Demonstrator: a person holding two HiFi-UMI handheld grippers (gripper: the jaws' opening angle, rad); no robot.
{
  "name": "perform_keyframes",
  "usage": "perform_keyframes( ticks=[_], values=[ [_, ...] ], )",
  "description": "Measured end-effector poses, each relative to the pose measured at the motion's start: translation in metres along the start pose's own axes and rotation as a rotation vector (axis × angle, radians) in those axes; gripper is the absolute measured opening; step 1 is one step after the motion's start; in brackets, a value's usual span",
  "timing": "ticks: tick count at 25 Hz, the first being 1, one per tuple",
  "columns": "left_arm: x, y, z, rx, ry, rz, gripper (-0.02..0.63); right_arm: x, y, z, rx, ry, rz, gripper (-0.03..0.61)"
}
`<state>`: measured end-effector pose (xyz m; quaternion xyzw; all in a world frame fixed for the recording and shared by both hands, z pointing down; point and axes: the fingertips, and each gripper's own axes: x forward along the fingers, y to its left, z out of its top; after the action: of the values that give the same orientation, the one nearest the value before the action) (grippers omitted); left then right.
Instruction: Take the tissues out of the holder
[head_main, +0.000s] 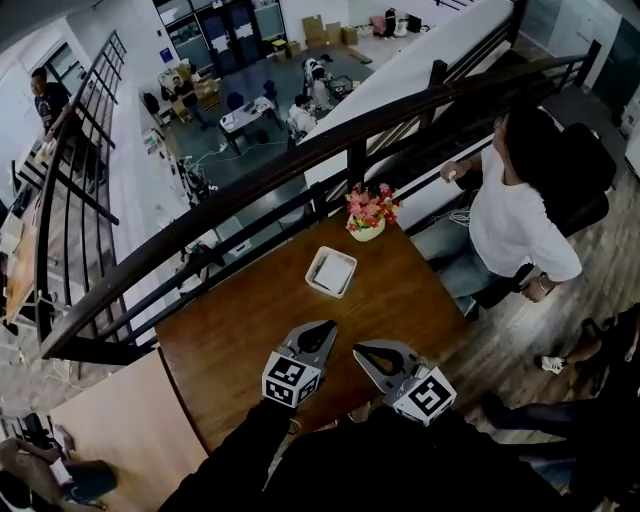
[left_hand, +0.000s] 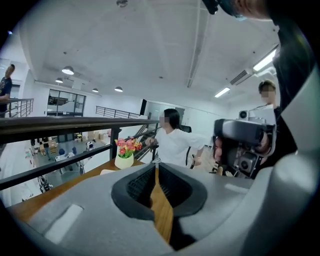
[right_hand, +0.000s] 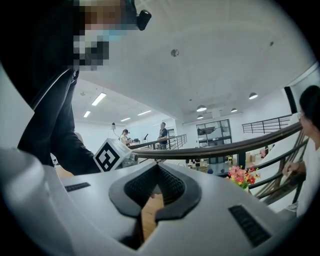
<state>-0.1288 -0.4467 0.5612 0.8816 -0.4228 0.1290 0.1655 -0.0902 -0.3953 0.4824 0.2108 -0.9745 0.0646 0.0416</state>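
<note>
The table (head_main: 230, 340) is of brown wood with a visible grain and a soft, half-matt shine. The shells of the left gripper (head_main: 324, 330) and the right gripper (head_main: 362, 351) look like smooth, matt grey plastic. Their pads (left_hand: 137, 185) are black, ribbed and look rubbery. The holder (head_main: 313, 283) is white, smooth and hard-looking, and the tissues (head_main: 332, 272) in it are white paper. The handrail (head_main: 250, 190) is dark polished wood over black metal bars.
</note>
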Motion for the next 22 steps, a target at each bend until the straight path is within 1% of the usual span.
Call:
perform_keyframes(
  ticks=[5, 9, 18, 19, 22],
  values=[
    [0.04, 0.027, -0.014, 0.011, 0.08, 0.018, 0.012, 0.014, -0.024, -0.011, 0.027, 0.009, 0.014, 0.005],
    [0.061, 0.054, -0.025, 0.018, 0.137, 0.059, 0.012, 0.021, -0.035, -0.014, 0.036, 0.011, 0.021, 0.005],
    [0.11, 0.106, -0.051, 0.028, 0.266, 0.13, 0.015, 0.017, -0.066, -0.027, 0.075, 0.03, -0.008, 0.005],
    [0.116, 0.111, -0.054, 0.027, 0.282, 0.135, 0.058, 0.016, -0.068, -0.028, 0.073, 0.034, -0.011, 0.005],
    [0.131, 0.125, -0.064, 0.023, 0.327, 0.156, 0.068, 0.012, -0.073, -0.03, 0.065, 0.041, -0.015, 0.005]
  ],
)
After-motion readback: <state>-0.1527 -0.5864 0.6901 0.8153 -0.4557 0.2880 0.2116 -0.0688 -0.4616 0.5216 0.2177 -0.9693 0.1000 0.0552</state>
